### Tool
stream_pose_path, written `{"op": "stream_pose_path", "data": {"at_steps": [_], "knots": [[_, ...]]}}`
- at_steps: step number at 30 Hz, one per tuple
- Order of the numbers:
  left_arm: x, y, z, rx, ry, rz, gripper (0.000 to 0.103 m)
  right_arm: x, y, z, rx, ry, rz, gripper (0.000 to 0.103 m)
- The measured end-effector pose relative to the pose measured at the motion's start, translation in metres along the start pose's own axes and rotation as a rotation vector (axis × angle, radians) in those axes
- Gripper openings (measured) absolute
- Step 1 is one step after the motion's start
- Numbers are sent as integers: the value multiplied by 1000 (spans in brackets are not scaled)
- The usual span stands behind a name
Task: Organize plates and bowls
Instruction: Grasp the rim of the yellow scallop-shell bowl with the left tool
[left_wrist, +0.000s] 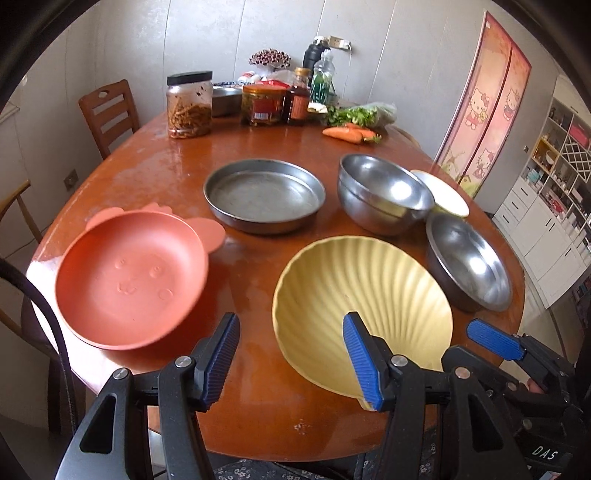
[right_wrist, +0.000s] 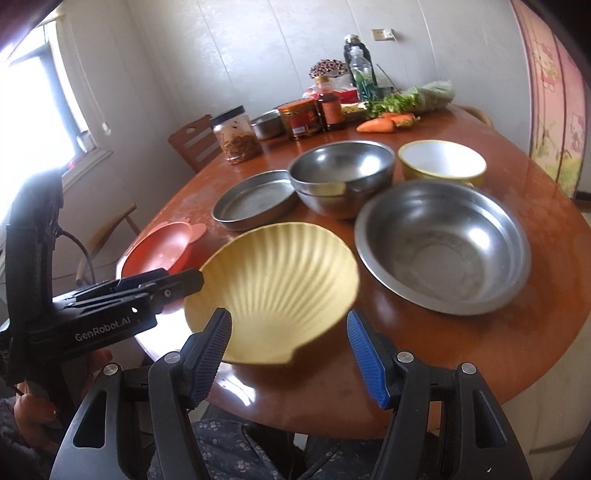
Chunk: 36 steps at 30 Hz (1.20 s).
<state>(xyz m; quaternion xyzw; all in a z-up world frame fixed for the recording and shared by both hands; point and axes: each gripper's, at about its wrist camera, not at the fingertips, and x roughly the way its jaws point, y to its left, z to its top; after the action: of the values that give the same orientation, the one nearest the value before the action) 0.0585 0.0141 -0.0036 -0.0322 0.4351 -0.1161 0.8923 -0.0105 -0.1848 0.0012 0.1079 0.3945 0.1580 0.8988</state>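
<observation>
**Dish sorting at the round table, both grippers hanging over the near edge**

So the round reddish-brown wooden table (left_wrist: 258, 155) is loaded with dishes. Closest to the person sits a pale yellow ribbed shell-shaped bowl (left_wrist: 354, 295), right at the near edge. To its left is a terracotta-orange plastic bowl with little ears on its rim (left_wrist: 129, 280). Behind those two there's a shallow round steel pan (left_wrist: 264, 195), and to the right of it a pair of nested steel bowls (left_wrist: 384, 192), one sitting inside the other. Just beside the stack, further right, is a white-inside bowl with a yellow-green outside (right_wrist: 441, 162), and in front of that a wide single steel bowl (right_wrist: 441, 243), close to the yellow one.

The left gripper (left_wrist: 291, 363) has its blue pads apart with nothing pinched; it hangs over bare table between the orange bowl and the yellow bowl, with its right pad in front of the yellow bowl's near rim in its own camera. The right gripper (right_wrist: 291, 356) is also apart, and the yellow bowl's near rim sits in the gap between its pads from its camera, but neither pad presses on it. Whether the pads brush it I honestly can't tell.

Far side of the table is clutter: a clear jar with a black lid (left_wrist: 189, 105), a red-labelled jar (left_wrist: 263, 105), a dark sauce bottle (left_wrist: 297, 98), some leafy greens (left_wrist: 356, 114) and carrots (left_wrist: 347, 133). A wooden chair (left_wrist: 109, 114) stands behind the table on the left.
</observation>
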Motion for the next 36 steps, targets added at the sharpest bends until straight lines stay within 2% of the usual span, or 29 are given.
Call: {"op": "stream_pose_path", "data": {"at_steps": [10,17,20,23,36], "knots": [[18,-4,-4,6,38,-8,58,19,-8,0,5,18,-13,67],[30,-4,-4,-18,70,-70,57,33,-4,3,-37,17,-21,66],[31,-1,-3,-22,59,-73,57,37,-1,4,-66,19,-36,65],[30,-1,-4,-21,54,-77,56,38,2,4,-86,18,-36,60],[-1,7,-5,-18,-14,-52,55,24,23,7,-150,-28,-28,59]]}}
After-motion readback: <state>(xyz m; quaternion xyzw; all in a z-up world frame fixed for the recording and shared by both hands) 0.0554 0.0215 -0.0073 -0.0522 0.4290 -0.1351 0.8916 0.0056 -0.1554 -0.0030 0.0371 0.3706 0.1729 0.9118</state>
